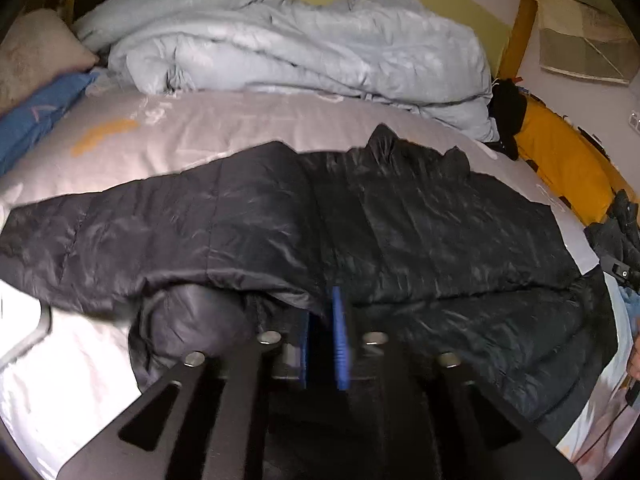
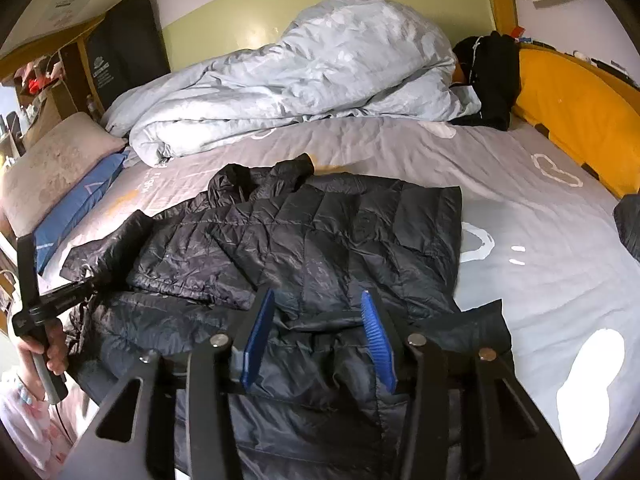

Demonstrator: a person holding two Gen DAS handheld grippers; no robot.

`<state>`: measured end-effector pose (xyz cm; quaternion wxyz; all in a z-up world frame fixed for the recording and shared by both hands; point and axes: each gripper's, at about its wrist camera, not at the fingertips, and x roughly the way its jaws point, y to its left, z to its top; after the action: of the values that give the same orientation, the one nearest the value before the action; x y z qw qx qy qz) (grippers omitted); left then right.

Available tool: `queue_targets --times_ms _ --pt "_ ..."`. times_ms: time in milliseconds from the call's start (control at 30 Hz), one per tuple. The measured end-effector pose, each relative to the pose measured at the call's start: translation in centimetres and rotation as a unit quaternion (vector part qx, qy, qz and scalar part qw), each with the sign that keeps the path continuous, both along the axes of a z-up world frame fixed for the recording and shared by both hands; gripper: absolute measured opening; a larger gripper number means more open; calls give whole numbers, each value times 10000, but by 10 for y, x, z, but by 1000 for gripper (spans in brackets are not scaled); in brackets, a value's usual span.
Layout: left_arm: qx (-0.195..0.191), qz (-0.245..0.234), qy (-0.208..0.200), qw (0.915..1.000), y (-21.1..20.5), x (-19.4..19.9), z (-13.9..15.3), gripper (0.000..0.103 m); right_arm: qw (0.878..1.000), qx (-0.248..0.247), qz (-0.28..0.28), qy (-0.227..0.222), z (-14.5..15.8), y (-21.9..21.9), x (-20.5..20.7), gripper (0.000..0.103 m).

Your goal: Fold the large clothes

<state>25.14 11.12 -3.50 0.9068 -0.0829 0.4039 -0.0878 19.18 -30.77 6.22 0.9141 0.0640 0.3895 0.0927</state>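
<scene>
The left tool [image 1: 324,340] stands narrow, nipping a fold of the black puffer jacket [image 2: 320,232] on the bed [image 2: 520,200], while the right tool [image 2: 316,344] hovers wide above it.

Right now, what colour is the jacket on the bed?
Black, with quilted stitching. The jacket shows best in the right wrist view.

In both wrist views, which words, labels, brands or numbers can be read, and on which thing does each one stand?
No text can be read for certain.
Black panel by the wall: pale logo and lines of print, too small to read.
Left gripper body: pale lettering, too blurred to read.
Bed sheet: white and orange outline shapes and small white marks, none legible.
Black jacket: no label visible.
</scene>
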Motion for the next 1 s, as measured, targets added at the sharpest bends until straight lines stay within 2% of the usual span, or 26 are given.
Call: queue_targets --times_ms 67,100,167,233,333,400,500,600,633,733,800,833,867,900,933,967,1000 --pt "-176 -19 -90 9998 4 -8 11 42 10000 -16 -3 20 -1 0 1 44" --pt "-223 30 -205 9995 6 -15 20 47 10000 -16 -18 35 -2 0 1 44" --pt "-354 227 -451 9981 19 -30 40 73 10000 13 -17 30 -1 -1 1 45" --pt "-571 550 -513 9955 38 -38 53 76 10000 -20 -25 18 -2 0 0 46" --pt "-1006 1021 -244 9894 74 -43 50 76 10000 -31 -36 45 -3 1 1 46" --pt "-1241 1484 -18 9811 101 -38 40 76 10000 -45 -41 59 -5 2 1 46" --pt "-1747 2004 431 9631 135 -28 13 75 9999 -73 -30 72 -6 4 1 47" --pt "-1575 2503 734 9525 153 -19 -11 75 9999 -101 23 79 -7 6 2 47" --pt "-1657 2558 850 9486 158 -17 -19 75 9999 -111 28 85 -8 7 2 47" --pt "-1966 2776 1064 9343 170 -12 -37 72 9999 -93 37 103 -8 6 2 47" --pt "-1872 2790 956 9370 173 -8 -38 65 9999 -98 57 105 -9 7 2 48" --pt "-1780 2737 837 9415 172 -6 -36 51 9999 -110 59 104 -9 7 3 48" --pt "-1682 2607 714 9480 170 -2 -34 33 9999 -112 59 108 -9 7 3 48" --pt "-1625 2526 653 9516 170 0 -34 24 9999 -107 55 118 -10 7 3 48" --pt "-1626 2457 584 9538 168 3 -33 11 9999 -100 52 127 -11 6 3 48" --pt "-1664 2356 474 9563 166 3 -31 3 9998 -97 51 137 -11 6 3 48" --pt "-1655 2296 374 9584 163 3 -27 3 9998 -100 53 140 -11 6 3 48"
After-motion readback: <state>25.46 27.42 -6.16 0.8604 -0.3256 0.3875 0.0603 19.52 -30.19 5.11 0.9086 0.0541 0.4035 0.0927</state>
